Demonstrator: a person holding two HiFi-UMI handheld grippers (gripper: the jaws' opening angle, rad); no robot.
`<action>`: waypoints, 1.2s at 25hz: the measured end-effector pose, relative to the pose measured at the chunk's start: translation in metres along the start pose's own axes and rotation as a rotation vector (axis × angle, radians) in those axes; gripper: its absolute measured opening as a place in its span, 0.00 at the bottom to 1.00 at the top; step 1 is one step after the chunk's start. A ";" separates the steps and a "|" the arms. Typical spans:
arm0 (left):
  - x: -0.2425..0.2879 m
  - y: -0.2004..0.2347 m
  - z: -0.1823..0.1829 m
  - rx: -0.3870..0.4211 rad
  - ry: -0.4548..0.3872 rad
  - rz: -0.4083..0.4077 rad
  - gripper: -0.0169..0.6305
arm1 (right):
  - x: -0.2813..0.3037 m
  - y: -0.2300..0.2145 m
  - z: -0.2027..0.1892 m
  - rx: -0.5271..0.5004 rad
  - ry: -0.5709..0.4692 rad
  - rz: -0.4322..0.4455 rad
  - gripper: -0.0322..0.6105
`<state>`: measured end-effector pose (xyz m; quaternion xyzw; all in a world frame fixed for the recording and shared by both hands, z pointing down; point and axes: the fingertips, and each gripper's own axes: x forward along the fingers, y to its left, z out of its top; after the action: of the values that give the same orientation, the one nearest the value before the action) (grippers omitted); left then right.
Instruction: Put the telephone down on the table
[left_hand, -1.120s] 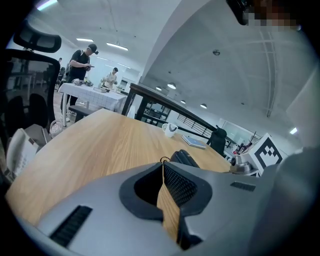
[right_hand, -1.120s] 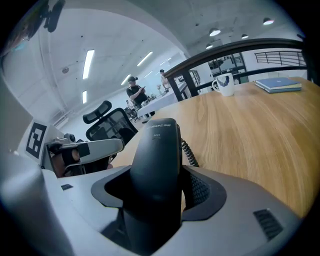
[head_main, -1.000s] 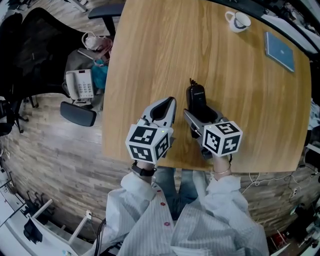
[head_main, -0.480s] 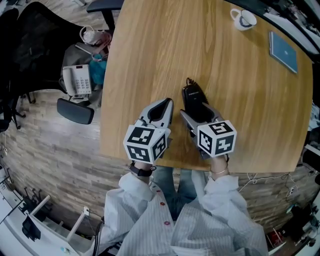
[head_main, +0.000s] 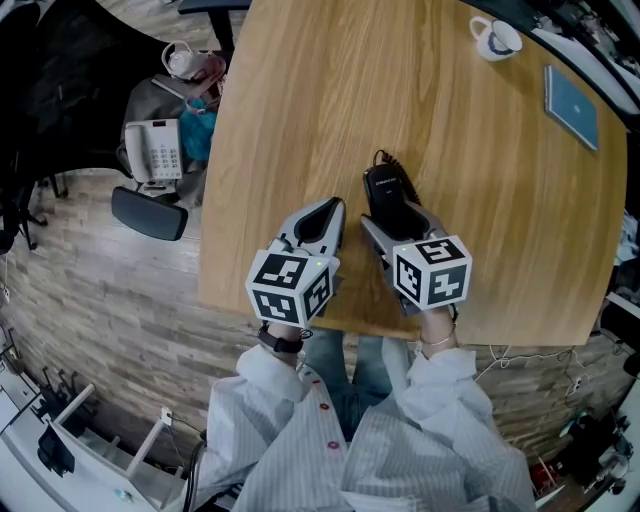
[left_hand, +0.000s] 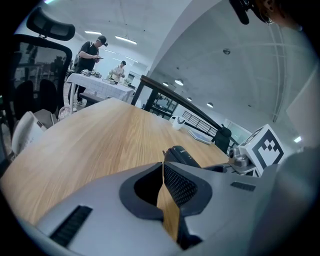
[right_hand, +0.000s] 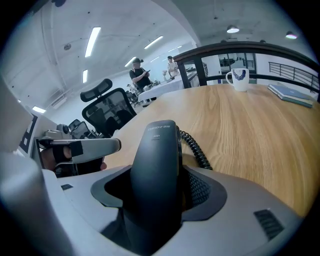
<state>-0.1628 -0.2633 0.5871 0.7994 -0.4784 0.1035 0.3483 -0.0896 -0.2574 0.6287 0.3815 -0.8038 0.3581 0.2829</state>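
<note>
A black telephone handset (head_main: 388, 188) with a coiled cord (right_hand: 196, 148) is clamped between the jaws of my right gripper (head_main: 397, 218), which hangs over the wooden table (head_main: 300, 100) near its front edge. The handset (right_hand: 157, 165) points away from me in the right gripper view; whether it touches the tabletop I cannot tell. My left gripper (head_main: 325, 215) is just to its left, shut with nothing in it. In the left gripper view, the left gripper (left_hand: 162, 167) has its pads together and the handset (left_hand: 181, 156) shows beyond them.
A white mug (head_main: 497, 38) and a blue book (head_main: 571, 105) lie at the table's far right. Off the table to the left, a white desk phone (head_main: 152, 150) rests near a black office chair (head_main: 150, 212). People stand far off in the room.
Both grippers and the handset keep almost the same place over the table. Only the head view has shifted slightly.
</note>
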 end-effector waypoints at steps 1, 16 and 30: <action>-0.002 0.001 -0.001 -0.001 -0.002 0.002 0.05 | 0.001 0.000 0.000 -0.004 0.003 -0.004 0.55; -0.020 0.015 -0.008 -0.031 -0.014 0.030 0.05 | 0.008 0.005 -0.003 -0.047 0.035 -0.021 0.55; -0.018 -0.009 0.005 -0.017 -0.034 -0.002 0.05 | -0.003 0.003 0.005 0.043 -0.011 0.026 0.55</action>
<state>-0.1662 -0.2515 0.5701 0.7986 -0.4843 0.0856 0.3471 -0.0914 -0.2592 0.6224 0.3790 -0.8023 0.3768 0.2657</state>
